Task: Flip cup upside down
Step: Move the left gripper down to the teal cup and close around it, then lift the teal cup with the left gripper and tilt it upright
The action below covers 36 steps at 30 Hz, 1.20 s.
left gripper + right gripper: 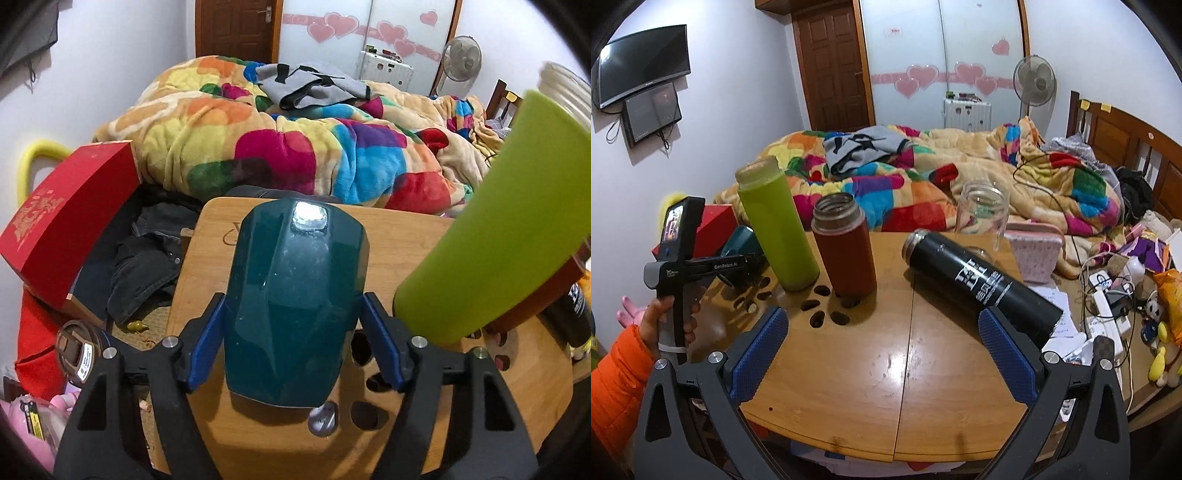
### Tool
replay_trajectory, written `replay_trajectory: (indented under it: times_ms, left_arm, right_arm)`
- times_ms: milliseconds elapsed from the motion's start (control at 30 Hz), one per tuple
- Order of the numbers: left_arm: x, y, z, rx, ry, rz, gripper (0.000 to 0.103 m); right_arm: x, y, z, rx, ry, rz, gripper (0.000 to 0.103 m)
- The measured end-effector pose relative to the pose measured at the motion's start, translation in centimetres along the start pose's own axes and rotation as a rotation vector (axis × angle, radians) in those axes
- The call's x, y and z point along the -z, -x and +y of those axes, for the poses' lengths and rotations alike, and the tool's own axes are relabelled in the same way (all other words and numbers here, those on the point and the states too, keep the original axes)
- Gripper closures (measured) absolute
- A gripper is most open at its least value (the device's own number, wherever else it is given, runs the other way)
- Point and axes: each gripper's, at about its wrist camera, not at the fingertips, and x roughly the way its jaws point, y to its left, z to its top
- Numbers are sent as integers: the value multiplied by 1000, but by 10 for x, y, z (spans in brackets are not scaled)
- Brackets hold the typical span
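At the far left of the left wrist view, a red box (70, 218) was seen tilted beside the wooden table (413, 236), with dark clothing (147, 273) heaped below it. Next came the left gripper (293, 341), whose blue-padded fingers (205, 343) were spread apart around a dark teal cup (295, 306). The cup was seen standing upside down on the table, its closed base uppermost and its rim resting on the wood. The left pad lay against or just beside the cup's wall; a narrow gap appeared between the right pad and the cup, so no firm clamping could be confirmed. To the right of the cup, a green bottle (495, 229) was seen close by, leaning across the frame because of the lens.

In the right wrist view, the person's left hand (670, 317) was seen at the left edge gripping the handle of the other tool, with the teal cup (740, 240) partly hidden behind it. Further right stood the green bottle (777, 225) and a red flask (846, 247), both upright with open mouths. The right gripper (884, 354) was held wide apart over bare table (886, 369), clamped on nothing. A black flask (979, 284) lay on its side near the right pad, whether in contact could not be told, and a clear jar (982, 214) stood behind it.
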Motion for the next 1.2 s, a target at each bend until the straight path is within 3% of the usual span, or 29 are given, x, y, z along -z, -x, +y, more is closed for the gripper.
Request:
replay_trajectory:
  times_ms: [333,667,800,933,1033,1200]
  left_arm:
    - [47,37,-39,32,-61,10,32]
    - [87,62,-128,171,-157,32,32]
    - [93,64,-155,169,-167,37,32]
    - [98,65,-167,146,-188,73,23]
    - [100,70,-163,175,-192,94,22]
    - [109,98,-143,218,-188,61,22]
  right_arm:
    - [13,-5,-4,10,-19,32,0]
    - [30,3,-7,26,-21,46,0]
    - [35,7,-11,31,-29,54,0]
    - [39,9,-13,40,-28,60,0]
    - [40,10,-13,38,-26,66,0]
    - [42,9,-6,25,-10,68,0]
